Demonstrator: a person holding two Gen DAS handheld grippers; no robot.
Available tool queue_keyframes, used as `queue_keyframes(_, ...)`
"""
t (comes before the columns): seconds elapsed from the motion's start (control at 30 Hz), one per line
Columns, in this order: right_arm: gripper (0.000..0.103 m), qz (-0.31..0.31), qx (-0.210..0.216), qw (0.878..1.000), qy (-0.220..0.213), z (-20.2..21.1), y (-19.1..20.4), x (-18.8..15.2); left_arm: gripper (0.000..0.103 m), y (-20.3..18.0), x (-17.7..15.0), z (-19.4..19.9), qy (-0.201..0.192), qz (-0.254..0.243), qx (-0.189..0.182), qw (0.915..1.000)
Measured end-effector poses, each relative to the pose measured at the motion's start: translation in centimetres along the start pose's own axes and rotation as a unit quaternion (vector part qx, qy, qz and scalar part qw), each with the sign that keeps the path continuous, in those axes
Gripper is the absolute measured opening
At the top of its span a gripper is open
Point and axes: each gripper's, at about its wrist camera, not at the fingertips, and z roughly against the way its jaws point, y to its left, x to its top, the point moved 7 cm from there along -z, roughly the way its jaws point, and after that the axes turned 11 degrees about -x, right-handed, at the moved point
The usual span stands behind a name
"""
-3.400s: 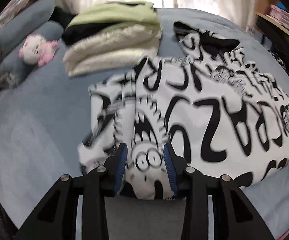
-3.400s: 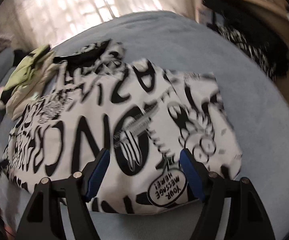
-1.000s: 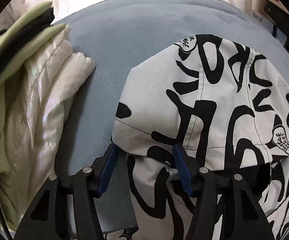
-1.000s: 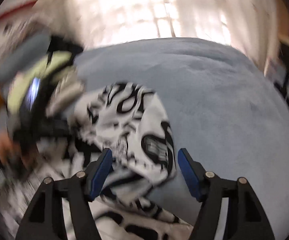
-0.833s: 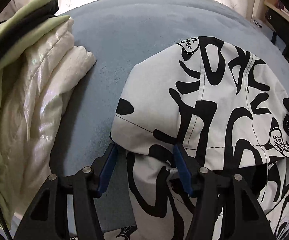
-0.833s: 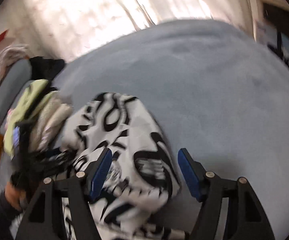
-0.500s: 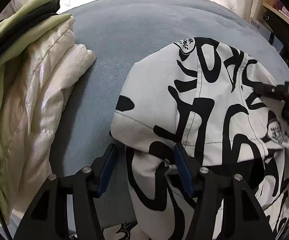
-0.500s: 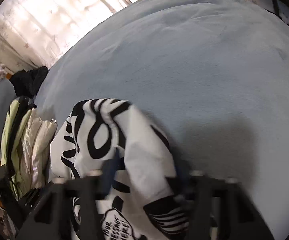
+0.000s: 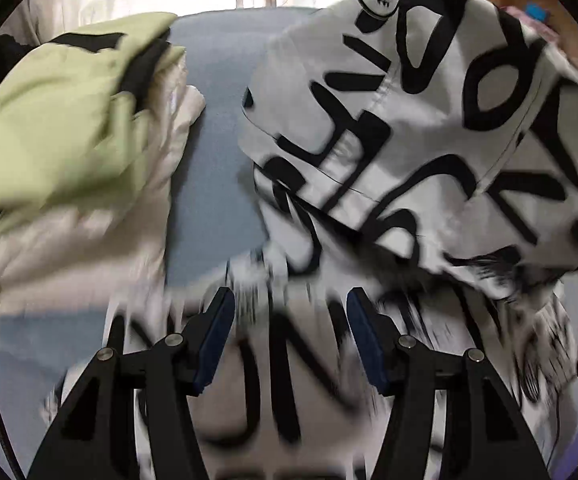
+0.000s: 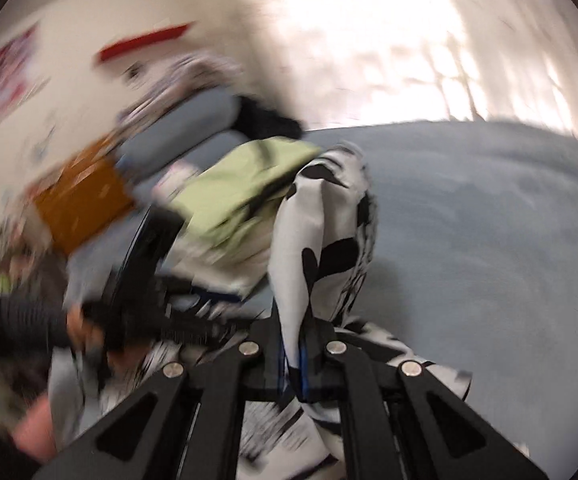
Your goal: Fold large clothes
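Observation:
The white jacket with black graffiti lettering (image 9: 429, 128) lies on the blue-grey bed (image 9: 217, 168), and its hood is lifted up at the right of the left wrist view. My left gripper (image 9: 287, 336) is open, with blurred jacket cloth below and between its fingers. My right gripper (image 10: 295, 364) is shut on a fold of the jacket (image 10: 317, 240), which stands up from its fingers. The left gripper and the hand holding it appear blurred in the right wrist view (image 10: 141, 280).
A folded stack of light green and cream clothes (image 9: 69, 152) sits on the bed to the left of the jacket; it also shows in the right wrist view (image 10: 241, 200). Curtains (image 10: 409, 40) hang behind the bed. Bare bed surface (image 10: 489, 240) lies to the right.
My right gripper has closed on the jacket's hood and lifted it. My left gripper has let go of the hood edge and pulled back, open. Both views are motion blurred.

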Motion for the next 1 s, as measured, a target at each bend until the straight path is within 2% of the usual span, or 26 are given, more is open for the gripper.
queue_keyframes(0.1, 0.005, 0.093, -0.028, 0.995, 0.023, 2.8, 4.7, -4.0, 0.057, -0.1, -5.2, 3.3, 0.009, 0.007, -0.023, 0.9997)
queue_keyframes(0.17, 0.007, 0.15, -0.077, 0.984, 0.056, 3.4, 6.6, -7.8, 0.057, -0.2, -8.8, 4.9, 0.018, 0.012, -0.033, 0.9992)
queue_keyframes(0.23, 0.009, 0.166, -0.114, 0.976, 0.08, 4.2, 7.5, -10.8, 0.057, -0.2, -12.4, 6.6, 0.029, 0.008, -0.035, 0.9989)
queue_keyframes(0.3, 0.009, 0.149, -0.142, 0.973, 0.101, 4.8, 7.4, -13.2, 0.057, -0.2, -15.0, 7.8, 0.034, -0.002, -0.037, 0.9987)
queue_keyframes(0.43, 0.014, 0.052, -0.166, 0.978, 0.116, 7.1, 7.2, -15.7, 0.057, -0.9, -19.0, 10.3, 0.05, -0.012, -0.066, 0.9965)
queue_keyframes(0.5, 0.018, -0.007, -0.158, 0.981, 0.116, 7.9, 7.5, -16.2, 0.057, -1.3, -19.9, 11.8, 0.046, -0.019, -0.08, 0.9955)
queue_keyframes(0.53, 0.02, -0.035, -0.156, 0.98, 0.116, 8.2, 7.6, -16.5, 0.057, -2.1, -20.1, 12.2, 0.044, -0.021, -0.085, 0.9952)
queue_keyframes(0.6, 0.032, -0.083, -0.149, 0.978, 0.116, 8.4, 7.8, -16.9, 0.058, -2.3, -19.9, 13.0, 0.044, -0.02, -0.106, 0.9932)
queue_keyframes(0.67, 0.045, -0.14, -0.128, 0.975, 0.116, 8.8, 7.9, -17.4, 0.068, -2.2, -19.7, 13.6, 0.047, -0.011, -0.127, 0.9908)
queue_keyframes(0.77, 0.05, -0.199, -0.1, 0.969, 0.109, 9.7, 8.4, -17.8, 0.071, -2.6, -17.3, 12.7, 0.05, 0.005, -0.157, 0.9864)
queue_keyframes(0.87, 0.057, -0.27, -0.066, 0.955, 0.103, 9.9, 7.6, -17.7, 0.071, -3.2, -15.2, 10.9, 0.052, 0.036, -0.194, 0.9791)
queue_keyframes(0.97, 0.063, -0.351, -0.026, 0.932, 0.087, 9.8, 6.2, -17.7, 0.074, -2.3, -12.9, 9.3, 0.056, 0.075, -0.238, 0.9667)
queue_keyframes(1.0, 0.066, -0.382, -0.012, 0.921, 0.08, 9.7, 5.5, -17.8, 0.074, -2.1, -12.4, 8.8, 0.056, 0.087, -0.25, 0.9628)
